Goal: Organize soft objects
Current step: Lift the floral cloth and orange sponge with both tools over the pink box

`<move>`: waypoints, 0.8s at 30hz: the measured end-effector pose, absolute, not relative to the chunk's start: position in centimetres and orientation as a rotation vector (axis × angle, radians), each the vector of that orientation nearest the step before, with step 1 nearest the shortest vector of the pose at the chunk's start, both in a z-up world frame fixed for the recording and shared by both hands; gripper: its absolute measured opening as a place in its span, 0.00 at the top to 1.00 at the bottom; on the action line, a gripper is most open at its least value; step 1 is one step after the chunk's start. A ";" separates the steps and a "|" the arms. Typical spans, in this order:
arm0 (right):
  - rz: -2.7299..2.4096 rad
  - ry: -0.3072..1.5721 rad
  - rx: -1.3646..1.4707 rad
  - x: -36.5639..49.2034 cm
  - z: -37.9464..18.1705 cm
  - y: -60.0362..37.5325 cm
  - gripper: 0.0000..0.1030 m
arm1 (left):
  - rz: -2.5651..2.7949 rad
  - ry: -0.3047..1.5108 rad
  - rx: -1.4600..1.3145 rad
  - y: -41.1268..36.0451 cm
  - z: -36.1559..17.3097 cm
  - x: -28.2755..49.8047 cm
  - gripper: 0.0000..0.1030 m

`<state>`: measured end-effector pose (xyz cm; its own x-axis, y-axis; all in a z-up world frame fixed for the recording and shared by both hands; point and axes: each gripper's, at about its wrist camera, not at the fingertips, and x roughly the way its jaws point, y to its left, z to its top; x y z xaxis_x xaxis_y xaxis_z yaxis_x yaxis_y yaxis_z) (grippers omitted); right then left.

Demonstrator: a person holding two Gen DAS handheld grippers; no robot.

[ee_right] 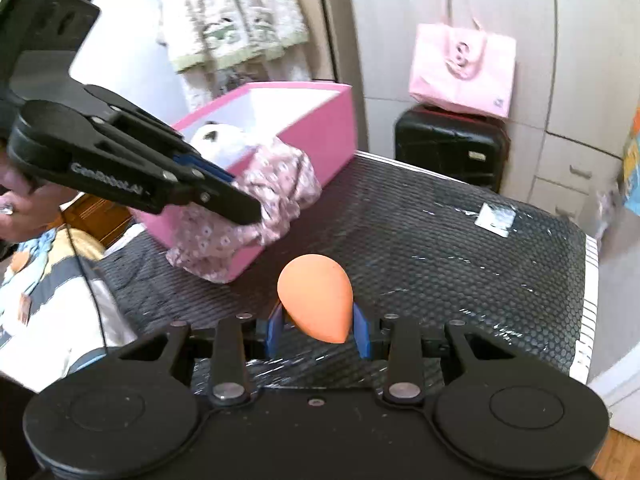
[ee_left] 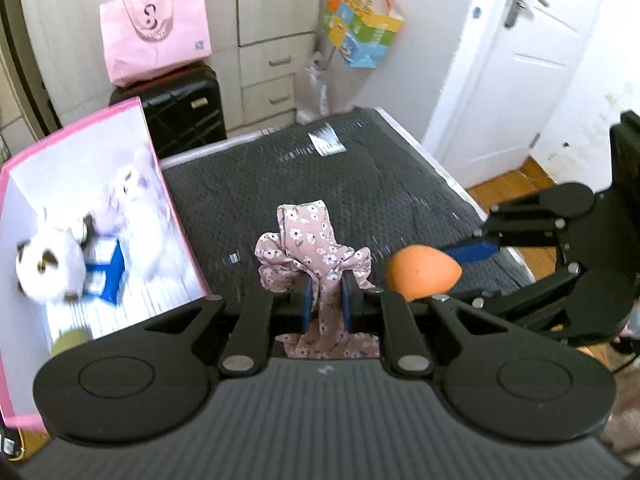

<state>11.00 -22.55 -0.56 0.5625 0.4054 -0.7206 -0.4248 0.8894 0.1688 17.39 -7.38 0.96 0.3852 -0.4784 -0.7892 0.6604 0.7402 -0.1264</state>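
My left gripper (ee_left: 325,298) is shut on a pink floral scrunchie (ee_left: 310,246) and holds it above the dark mat, just right of the pink box (ee_left: 140,114). In the right wrist view the scrunchie (ee_right: 276,184) hangs at the box's near wall (ee_right: 320,136). My right gripper (ee_right: 318,330) is shut on an orange egg-shaped sponge (ee_right: 316,300), held above the mat; it also shows in the left wrist view (ee_left: 424,272). Inside the box lie white plush toys (ee_left: 52,264) and a blue cloth (ee_left: 114,272).
The dark textured mat (ee_left: 320,176) carries a small silver packet (ee_left: 326,140). Behind stand a black suitcase (ee_left: 188,116) with a pink tote bag (ee_left: 154,26), drawers and a white door (ee_left: 516,60). A colourful bag (ee_left: 360,28) hangs on the wall.
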 end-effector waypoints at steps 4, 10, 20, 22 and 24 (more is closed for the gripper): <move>0.508 0.845 -0.033 9.0 0.5 -21.0 0.60 | -0.754 0.922 0.239 -5.5 1.1 14.9 0.86; 0.522 0.840 -0.039 6.8 1.8 -18.3 0.60 | -0.747 0.921 0.234 -2.0 1.6 12.2 0.86; 0.569 0.771 0.014 5.9 4.4 -15.0 0.59 | -0.680 0.833 0.144 4.6 3.7 10.5 0.85; 0.580 0.762 0.005 6.4 4.8 -14.3 0.59 | -0.672 0.815 0.127 5.6 4.0 10.6 0.85; 0.588 0.748 -0.005 6.9 5.3 -13.4 0.59 | -0.666 0.799 0.106 6.5 4.3 11.0 0.85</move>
<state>6.95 -13.41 5.31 0.5801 0.5016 -0.6417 -0.5054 0.8395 0.1994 11.00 6.50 4.31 0.5063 -0.5127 -0.6934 0.5900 0.7924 -0.1550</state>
